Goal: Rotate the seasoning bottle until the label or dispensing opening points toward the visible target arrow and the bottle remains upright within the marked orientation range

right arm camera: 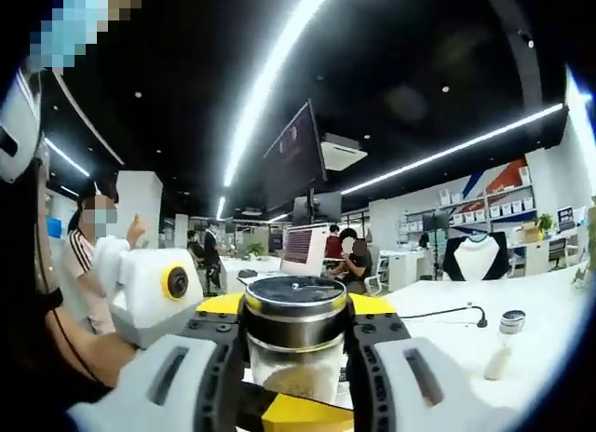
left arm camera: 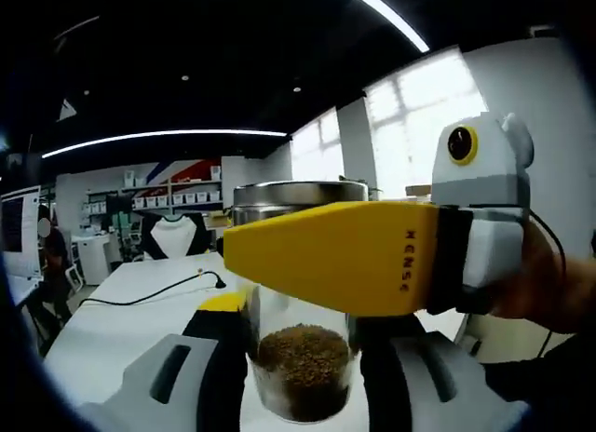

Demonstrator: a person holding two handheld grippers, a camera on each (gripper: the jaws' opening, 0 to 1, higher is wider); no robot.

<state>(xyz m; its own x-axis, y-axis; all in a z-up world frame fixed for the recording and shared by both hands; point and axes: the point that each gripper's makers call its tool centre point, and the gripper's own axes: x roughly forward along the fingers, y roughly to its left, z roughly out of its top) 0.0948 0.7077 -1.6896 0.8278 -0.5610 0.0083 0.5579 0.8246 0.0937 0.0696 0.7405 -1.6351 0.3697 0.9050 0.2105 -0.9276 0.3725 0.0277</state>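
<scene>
The seasoning bottle [left arm camera: 303, 371] is a clear glass jar with brown granules in its lower part and a metal lid [left arm camera: 289, 197]. My left gripper [left arm camera: 300, 334] is shut on the glass body, one jaw on each side. The right gripper [left arm camera: 335, 255] comes in from the right, its yellow jaw lying across the jar just below the lid. In the right gripper view the metal lid [right arm camera: 293, 311] sits between my right gripper's [right arm camera: 294, 331] jaws, which press on its sides. The left gripper [right arm camera: 293, 415] shows below as a yellow jaw tip. No label or arrow shows.
A white table [left arm camera: 121, 311] stretches away, with a black cable [left arm camera: 158, 290] lying on it. A small shaker [right arm camera: 503, 348] stands on the table to the right. A hand [left arm camera: 549, 292] holds the right gripper. People and desks are at the back.
</scene>
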